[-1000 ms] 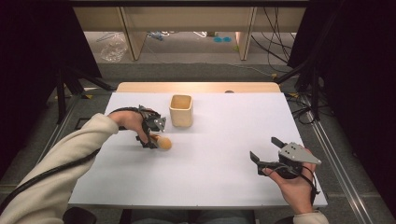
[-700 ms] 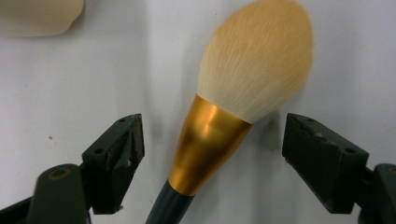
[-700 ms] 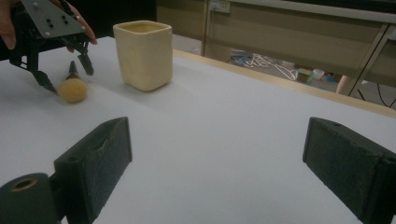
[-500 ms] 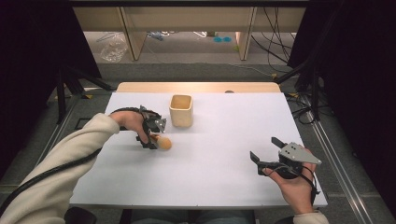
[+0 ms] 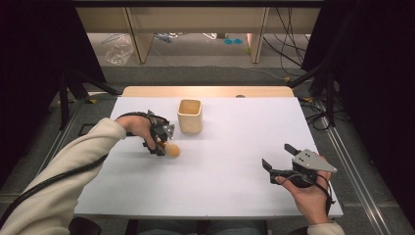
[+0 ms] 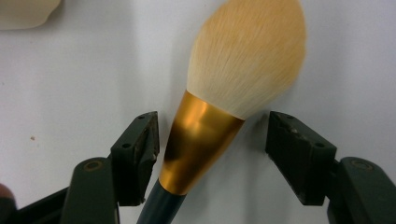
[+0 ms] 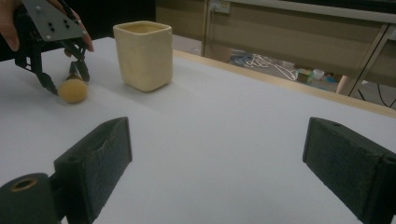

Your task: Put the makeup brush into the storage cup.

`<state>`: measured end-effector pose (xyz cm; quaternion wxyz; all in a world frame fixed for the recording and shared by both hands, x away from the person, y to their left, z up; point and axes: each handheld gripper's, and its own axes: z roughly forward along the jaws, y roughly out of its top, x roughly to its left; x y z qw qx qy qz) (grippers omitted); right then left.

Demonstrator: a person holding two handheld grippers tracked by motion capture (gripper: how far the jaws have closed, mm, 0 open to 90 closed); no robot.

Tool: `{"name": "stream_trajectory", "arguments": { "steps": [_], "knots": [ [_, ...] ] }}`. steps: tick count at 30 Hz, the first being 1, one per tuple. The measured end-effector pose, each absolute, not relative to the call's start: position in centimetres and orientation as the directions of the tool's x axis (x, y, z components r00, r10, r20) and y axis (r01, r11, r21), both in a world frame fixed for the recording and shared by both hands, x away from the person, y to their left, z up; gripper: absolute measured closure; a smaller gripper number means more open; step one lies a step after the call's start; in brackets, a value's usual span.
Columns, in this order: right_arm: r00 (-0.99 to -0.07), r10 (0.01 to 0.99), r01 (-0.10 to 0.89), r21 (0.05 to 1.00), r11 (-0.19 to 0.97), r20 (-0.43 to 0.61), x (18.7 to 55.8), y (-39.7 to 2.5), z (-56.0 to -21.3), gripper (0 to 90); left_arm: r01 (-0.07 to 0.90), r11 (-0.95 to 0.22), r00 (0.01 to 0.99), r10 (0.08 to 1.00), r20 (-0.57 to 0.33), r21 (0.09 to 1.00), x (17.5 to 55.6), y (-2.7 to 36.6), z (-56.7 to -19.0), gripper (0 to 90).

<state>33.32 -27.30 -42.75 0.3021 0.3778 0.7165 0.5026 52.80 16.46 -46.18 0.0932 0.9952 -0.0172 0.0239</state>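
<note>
- White and flat, the table top [image 5: 220, 186] lies under both my grippers, with a dark floor and wooden shelf legs far behind it.
- My left gripper [image 6: 212, 154] is low over the table, and its two black jaws stand apart.
- Between those jaws lies the make-up brush with the soft orange-and-white head, shiny gold collar and dark blue handle [image 6: 205, 135].
- That brush rests flat on the table. Its gold collar is just beside one jaw and there is a wider gap to the other jaw. I cannot tell if the near jaw touches it.
- So my left gripper is let go, not squeezing the brush.
- From above, I see the fluffy head of the brush [image 5: 172, 150] poking out past my left gripper [image 5: 161, 142], toward the middle of the table.
- A cream square cup [image 5: 190, 116] stands upright near the far edge, close to the brush but not touching it.
- My right gripper [image 5: 279, 164] is held up near the right front corner, well apart from the brush. Its jaws are spread wide with nothing between them.
</note>
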Motion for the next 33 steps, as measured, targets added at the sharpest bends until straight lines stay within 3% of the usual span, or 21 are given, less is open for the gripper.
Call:
{"name": "stream_trajectory", "arguments": {
  "steps": [25, 33],
  "knots": [
    [-0.536, 0.843, 0.239, 0.949, 0.206, -0.047, 33.29, -27.30, -42.75, 9.2, -0.022, -0.989, 1.000, -0.021, 0.006, 0.147, 52.83, 16.20, -45.93, 57.9],
    [-0.534, 0.844, 0.241, 0.948, 0.207, -0.048, 33.31, -27.30, -42.77, 9.3, -0.016, -0.990, 1.000, -0.017, 0.000, 0.139, 52.88, 16.26, -45.87, 60.7]
  ]
}}
